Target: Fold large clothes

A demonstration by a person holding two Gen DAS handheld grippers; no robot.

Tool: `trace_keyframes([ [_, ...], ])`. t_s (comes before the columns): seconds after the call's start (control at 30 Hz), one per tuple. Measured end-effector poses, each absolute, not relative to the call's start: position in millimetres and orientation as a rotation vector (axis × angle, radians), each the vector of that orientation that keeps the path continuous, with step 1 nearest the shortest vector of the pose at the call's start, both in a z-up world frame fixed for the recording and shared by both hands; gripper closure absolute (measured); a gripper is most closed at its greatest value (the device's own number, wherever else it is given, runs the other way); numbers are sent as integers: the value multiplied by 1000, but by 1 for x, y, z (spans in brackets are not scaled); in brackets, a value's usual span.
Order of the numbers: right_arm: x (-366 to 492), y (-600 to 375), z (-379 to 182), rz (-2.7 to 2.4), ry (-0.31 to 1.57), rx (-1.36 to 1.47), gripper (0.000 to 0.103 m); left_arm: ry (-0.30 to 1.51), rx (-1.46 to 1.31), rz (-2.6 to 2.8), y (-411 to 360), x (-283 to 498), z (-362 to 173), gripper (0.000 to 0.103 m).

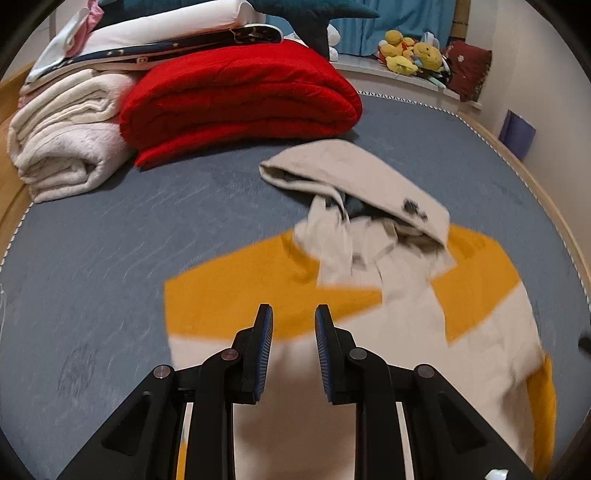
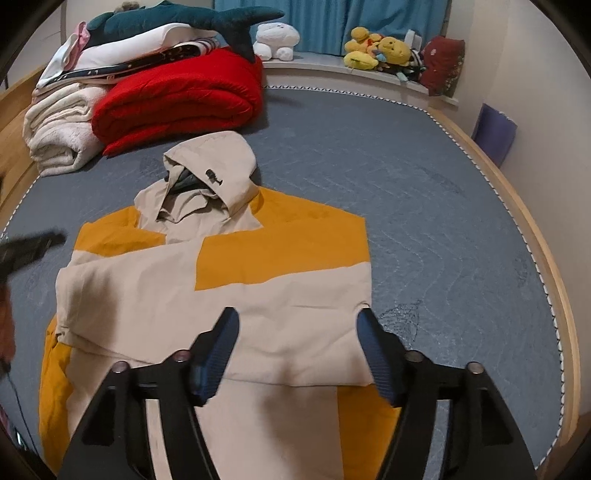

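Observation:
A beige and yellow hooded jacket [image 2: 229,295] lies flat on the blue-grey bed cover [image 2: 424,206], its hood [image 2: 218,158] at the far end and its sides folded inward. My right gripper [image 2: 297,328] hovers over the jacket's near right part, open wide, with nothing between its fingers. In the left wrist view the jacket [image 1: 388,343] is blurred. My left gripper [image 1: 294,325] hangs above its yellow and beige left side, its jaws a narrow gap apart and holding nothing. A dark blurred tip of the left gripper [image 2: 48,238] shows at the left edge of the right wrist view.
A folded red quilt [image 2: 177,99] and rolled cream blankets [image 2: 59,129] lie at the far left, under stacked pillows and a teal shark plush [image 2: 207,18]. Yellow plush toys [image 2: 376,50] sit on the window ledge. The wooden bed rim [image 2: 539,236] curves along the right.

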State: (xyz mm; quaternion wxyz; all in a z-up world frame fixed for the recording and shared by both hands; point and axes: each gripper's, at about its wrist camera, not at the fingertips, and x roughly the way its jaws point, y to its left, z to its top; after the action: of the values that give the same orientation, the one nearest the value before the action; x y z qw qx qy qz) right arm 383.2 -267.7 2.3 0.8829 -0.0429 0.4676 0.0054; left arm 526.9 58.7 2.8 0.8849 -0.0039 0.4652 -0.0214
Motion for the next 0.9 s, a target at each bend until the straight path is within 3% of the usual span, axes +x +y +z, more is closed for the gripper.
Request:
trace_keyframes([
  [0.27, 397, -275, 1, -15, 986, -89, 34, 1040, -82, -55, 68, 632, -18, 82],
  [0.33, 399, -277, 2, -28, 982, -90, 39, 1061, -99, -43, 70, 660, -25, 82],
  [0.37, 400, -278, 2, -35, 979, -91, 53, 1067, -120, -39, 72, 675, -27, 82],
  [0.4, 401, -279, 2, -41, 976, -91, 74, 1070, -138, -39, 73, 684, -29, 82],
  [0.47, 405, -284, 0, -48, 985, -73, 89, 1068, -192, -29, 76, 711, -32, 82],
  [0.57, 409, -291, -3, -61, 995, -46, 89, 1078, -273, -27, 78, 744, -40, 79],
  [0.63, 413, -293, -7, -62, 1009, -40, 89, 1123, -348, -37, 78, 767, -53, 50],
  [0.67, 414, -295, -10, -61, 1022, -37, 88, 1155, -385, -42, 77, 779, -61, 46],
  [0.9, 427, -307, -38, -91, 1140, -39, 86, 1201, -572, 37, 71, 829, -93, 44],
])
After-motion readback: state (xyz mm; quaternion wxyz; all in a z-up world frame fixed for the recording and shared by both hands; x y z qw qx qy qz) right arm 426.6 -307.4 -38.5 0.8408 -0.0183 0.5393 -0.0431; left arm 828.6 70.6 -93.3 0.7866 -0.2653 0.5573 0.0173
